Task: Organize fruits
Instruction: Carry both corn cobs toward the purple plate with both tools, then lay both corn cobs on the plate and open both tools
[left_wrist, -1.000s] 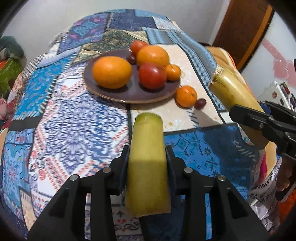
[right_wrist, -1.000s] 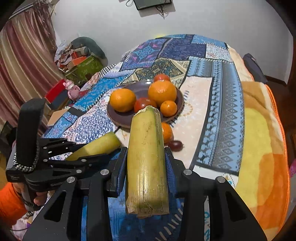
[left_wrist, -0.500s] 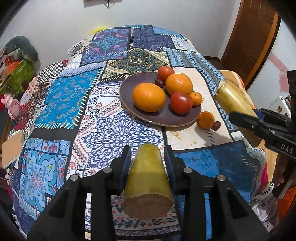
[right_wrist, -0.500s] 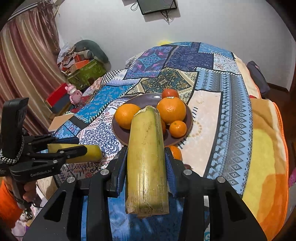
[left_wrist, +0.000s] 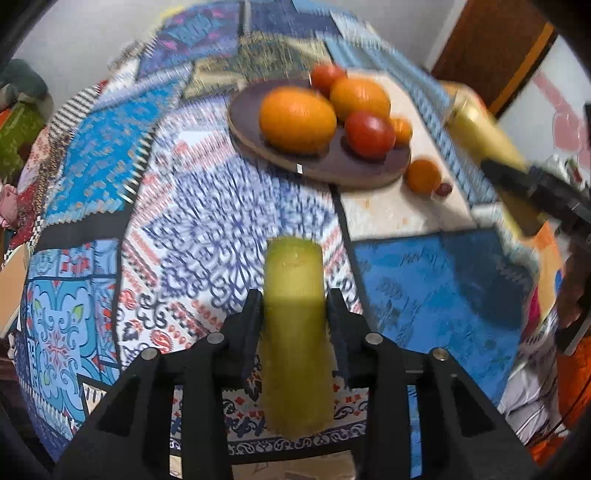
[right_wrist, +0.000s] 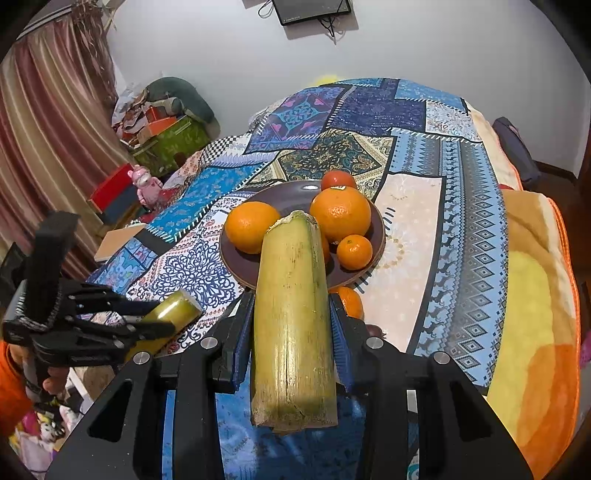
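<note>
A: Fruits, status – where do they sit?
B: Brown plate (right_wrist: 373, 216) on the patchwork bedspread (right_wrist: 465, 236) carries two big oranges (right_wrist: 252, 226), a small mandarin (right_wrist: 354, 251), a red tomato (left_wrist: 369, 133) and another reddish fruit (right_wrist: 338, 180) at the far rim. One loose mandarin (left_wrist: 423, 175) and a small dark fruit (left_wrist: 444, 188) lie on the cloth just beside the plate's near edge, off the plate

A: Left gripper?
B: Left gripper (left_wrist: 295, 306) is clamped on a green-yellow cane piece (left_wrist: 295, 332); both pads press its sides, the piece pointing forward along the fingers, cut end toward the camera. It hangs above the blue-and-white patterned patch, apart from the plate. Left wrist view is motion-blurred, so fine detail is unreadable

A: Right gripper?
B: Right gripper (right_wrist: 291, 325) is closed on a thicker yellowish cane piece (right_wrist: 293, 325), split lengthwise along its surface, ragged far tip overlapping the plate in view; whether it is over the plate or short of it I cannot tell

A: Relative positions of the two?
B: From the right wrist view the left gripper sits low at the left, held by a hand (right_wrist: 55, 382) with an orange sleeve (right_wrist: 11, 387). The two cane pieces are well apart, not touching

A: Surroundings?
B: Striped curtain (right_wrist: 48, 122) and a cluttered pile (right_wrist: 162, 118) by the wall at left
</note>
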